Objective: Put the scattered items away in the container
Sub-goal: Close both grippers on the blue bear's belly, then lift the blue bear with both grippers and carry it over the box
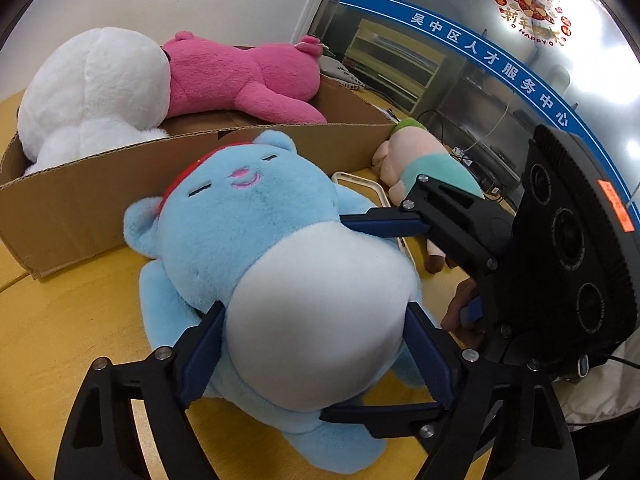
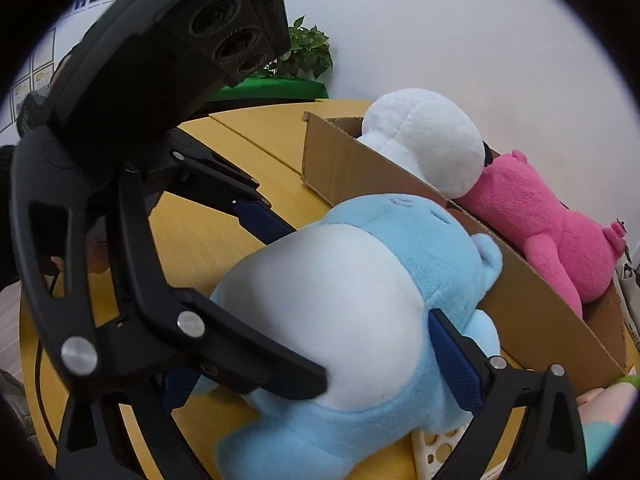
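A light blue plush bear (image 1: 256, 216) with a white belly lies on its back on the yellow table, head toward the cardboard box (image 1: 80, 200). My left gripper (image 1: 316, 340) is shut on its belly, jaws pressing both sides. My right gripper (image 2: 320, 344) also squeezes the belly (image 2: 332, 300) from the other side; it shows in the left wrist view (image 1: 384, 312) too. The box (image 2: 520, 308) holds a white plush (image 1: 92, 92) and a pink plush (image 1: 248, 76). A small plush with a teal body (image 1: 424, 168) lies on the table right of the box.
A cream perforated tray (image 2: 436, 450) lies under the blue bear; its rim shows in the left wrist view (image 1: 360, 184). A potted plant (image 2: 308, 50) stands at the table's far edge by the wall. A glass partition with a blue band (image 1: 480, 52) is behind.
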Motion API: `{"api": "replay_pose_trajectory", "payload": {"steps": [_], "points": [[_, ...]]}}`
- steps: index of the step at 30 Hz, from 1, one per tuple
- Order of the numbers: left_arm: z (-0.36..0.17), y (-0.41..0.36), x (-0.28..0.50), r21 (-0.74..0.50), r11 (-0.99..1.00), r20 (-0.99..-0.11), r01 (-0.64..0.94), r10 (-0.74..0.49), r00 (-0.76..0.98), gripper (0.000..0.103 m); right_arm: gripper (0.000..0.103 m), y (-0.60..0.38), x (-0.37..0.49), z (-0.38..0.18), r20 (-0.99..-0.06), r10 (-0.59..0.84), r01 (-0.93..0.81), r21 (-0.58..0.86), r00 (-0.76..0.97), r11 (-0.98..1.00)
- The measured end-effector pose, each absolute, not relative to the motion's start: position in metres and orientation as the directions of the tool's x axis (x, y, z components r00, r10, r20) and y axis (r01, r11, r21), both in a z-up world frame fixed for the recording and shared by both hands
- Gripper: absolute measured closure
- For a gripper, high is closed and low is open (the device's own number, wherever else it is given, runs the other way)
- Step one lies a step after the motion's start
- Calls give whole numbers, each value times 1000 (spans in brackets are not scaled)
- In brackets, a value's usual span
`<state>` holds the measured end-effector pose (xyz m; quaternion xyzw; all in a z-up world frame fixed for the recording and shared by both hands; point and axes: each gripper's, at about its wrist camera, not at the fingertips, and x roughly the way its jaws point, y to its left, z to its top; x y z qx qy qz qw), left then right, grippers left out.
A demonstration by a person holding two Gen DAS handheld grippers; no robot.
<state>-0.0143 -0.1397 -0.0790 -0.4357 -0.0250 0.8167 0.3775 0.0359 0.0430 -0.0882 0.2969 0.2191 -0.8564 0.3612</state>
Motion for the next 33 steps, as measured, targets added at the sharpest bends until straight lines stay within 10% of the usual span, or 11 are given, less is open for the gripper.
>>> {"api": "replay_pose_trajectory", "payload": {"steps": [14, 20, 22, 33], "points": [[-49, -131, 0, -321, -733, -672, -599, 622, -401, 45, 28, 85, 45, -80, -607, -586, 703, 62, -537, -708], [-59, -134, -16, -319, -727, -699, -608, 614, -367, 30, 15, 85, 34, -85, -660, -564, 721, 48, -496, -691], [-63, -133, -19, -296, -734, -714, -611, 595, -369, 11, 11, 81, 37, -86, -684, -546, 754, -10, -484, -657], [-69, -130, -16, -364, -689, -697, -627, 648, -307, 19, 26, 80, 42, -99, -699, -513, 747, -47, -499, -664]]}}
